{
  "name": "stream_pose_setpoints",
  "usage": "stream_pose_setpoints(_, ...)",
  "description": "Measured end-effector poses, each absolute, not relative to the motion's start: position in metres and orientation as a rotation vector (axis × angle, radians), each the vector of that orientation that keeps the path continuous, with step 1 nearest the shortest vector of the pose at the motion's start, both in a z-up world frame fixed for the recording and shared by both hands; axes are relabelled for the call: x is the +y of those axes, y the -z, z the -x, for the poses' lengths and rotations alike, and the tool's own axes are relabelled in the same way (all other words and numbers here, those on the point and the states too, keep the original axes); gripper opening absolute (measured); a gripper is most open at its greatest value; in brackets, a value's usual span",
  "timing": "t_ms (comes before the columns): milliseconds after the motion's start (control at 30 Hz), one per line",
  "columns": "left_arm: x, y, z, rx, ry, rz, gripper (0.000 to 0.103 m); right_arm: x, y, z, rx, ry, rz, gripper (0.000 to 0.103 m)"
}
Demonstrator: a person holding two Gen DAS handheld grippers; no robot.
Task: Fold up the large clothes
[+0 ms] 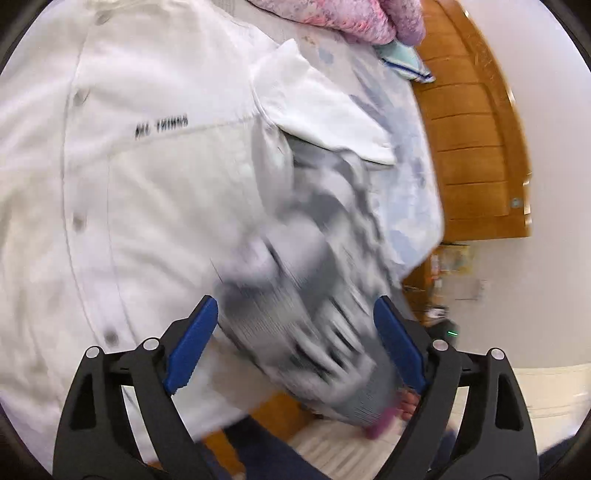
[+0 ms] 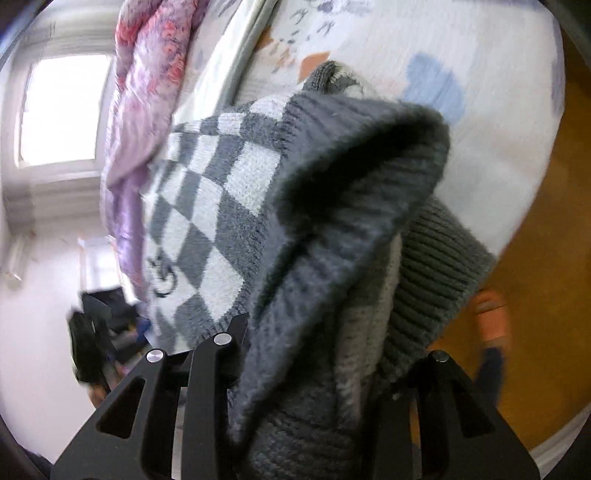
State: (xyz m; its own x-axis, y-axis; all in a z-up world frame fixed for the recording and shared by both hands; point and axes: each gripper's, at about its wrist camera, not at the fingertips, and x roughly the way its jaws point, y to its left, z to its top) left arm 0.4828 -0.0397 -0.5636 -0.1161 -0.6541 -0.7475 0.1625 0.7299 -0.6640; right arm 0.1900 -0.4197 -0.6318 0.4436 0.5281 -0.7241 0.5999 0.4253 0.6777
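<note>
A grey and white checkered knit sweater (image 2: 229, 206) hangs bunched in my right gripper (image 2: 314, 369), which is shut on its ribbed grey edge; the fingertips are hidden by the knit. In the left wrist view the same sweater (image 1: 314, 295) is blurred, lying over the bed's edge between my blue fingers (image 1: 192, 343). My left gripper (image 1: 295, 343) is open around it without pinching. A white button-up shirt (image 1: 129, 184) with small black lettering lies spread on the bed to the left.
The bed has a pale floral sheet (image 1: 406, 155) (image 2: 461, 55). A pink and purple blanket (image 2: 144, 92) (image 1: 351, 18) is heaped at the far side. A wooden door (image 1: 476, 129), white wall and wood floor (image 2: 546, 258) lie to the right.
</note>
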Motion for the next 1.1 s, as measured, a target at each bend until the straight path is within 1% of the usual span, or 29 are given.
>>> stream_pose_setpoints(67, -0.059, 0.579, -0.494, 1.573, 0.772, 0.413, 0.086, -0.431, 0.633, -0.185, 1.237, 0.062, -1.166, 0.029)
stream_pose_setpoints(133, -0.087, 0.602, -0.503, 1.655, 0.834, 0.433, 0.086, -0.436, 0.634, -0.185, 1.268, 0.064, -1.137, 0.029)
stream_pose_setpoints(200, -0.11, 0.622, -0.509, 1.701, 0.853, 0.419, 0.086, -0.439, 0.637, -0.185, 1.289, 0.054, -1.115, 0.029)
stream_pose_setpoints(267, -0.126, 0.634, -0.507, 1.737, 0.874, 0.395, 0.086, -0.444, 0.638, -0.19, 1.299, 0.044, -1.116, 0.029)
stream_pose_setpoints(300, -0.138, 0.647, -0.505, 1.783, 0.885, 0.377, 0.087, -0.444, 0.641, -0.197, 1.305, 0.048, -1.115, 0.03)
stream_pose_setpoints(367, -0.15, 0.667, -0.499, 1.842, 0.854, 0.316, 0.09, -0.443, 0.643, -0.201, 1.314, 0.048, -1.118, 0.03)
stream_pose_setpoints(433, -0.154, 0.683, -0.502, 1.891, 0.824, 0.328, 0.091, -0.445, 0.647, -0.213, 1.322, 0.051, -1.115, 0.03)
stream_pose_setpoints(500, -0.154, 0.69, -0.505, 1.926, 0.813, 0.351, 0.089, -0.444, 0.644, -0.217, 1.338, 0.059, -1.096, 0.03)
stream_pose_setpoints(533, -0.15, 0.688, -0.504, 1.924, 0.823, 0.335, 0.08, -0.44, 0.634, -0.215, 1.353, 0.061, -1.072, 0.03)
stream_pose_setpoints(567, -0.154, 0.687, -0.504, 1.917, 0.83, 0.306, 0.076, -0.436, 0.631, -0.226, 1.361, 0.064, -1.054, 0.03)
stream_pose_setpoints(600, -0.158, 0.685, -0.504, 1.907, 0.824, 0.268, 0.064, -0.436, 0.627, -0.229, 1.368, 0.065, -1.034, 0.03)
stream_pose_setpoints(633, -0.163, 0.678, -0.504, 1.875, 0.817, 0.224, 0.055, -0.436, 0.625, -0.226, 1.374, 0.06, -1.004, 0.03)
stream_pose_setpoints(700, -0.169, 0.664, -0.498, 1.805, 0.82, 0.138, 0.048, -0.436, 0.614, -0.234, 1.373, 0.054, -0.93, 0.03)
stream_pose_setpoints(767, -0.17, 0.656, -0.494, 1.772, 0.803, 0.131, 0.045, -0.437, 0.599, -0.243, 1.364, 0.046, -0.871, 0.029)
stream_pose_setpoints(867, -0.163, 0.649, -0.489, 1.738, 0.788, 0.207, 0.04, -0.443, 0.565, -0.26, 1.332, 0.008, -0.687, 0.029)
stream_pose_setpoints(900, -0.165, 0.645, -0.487, 1.714, 0.792, 0.245, 0.037, -0.446, 0.556, -0.269, 1.311, -0.006, -0.635, 0.029)
stream_pose_setpoints(967, -0.17, 0.639, -0.489, 1.678, 0.799, 0.304, 0.036, -0.456, 0.539, -0.28, 1.261, -0.037, -0.555, 0.029)
stream_pose_setpoints(1033, -0.188, 0.635, -0.497, 1.649, 0.783, 0.326, 0.036, -0.473, 0.524, -0.292, 1.206, -0.046, -0.477, 0.029)
stream_pose_setpoints(1100, -0.218, 0.634, -0.509, 1.611, 0.792, 0.349, 0.036, -0.495, 0.522, -0.298, 1.173, -0.027, -0.448, 0.029)
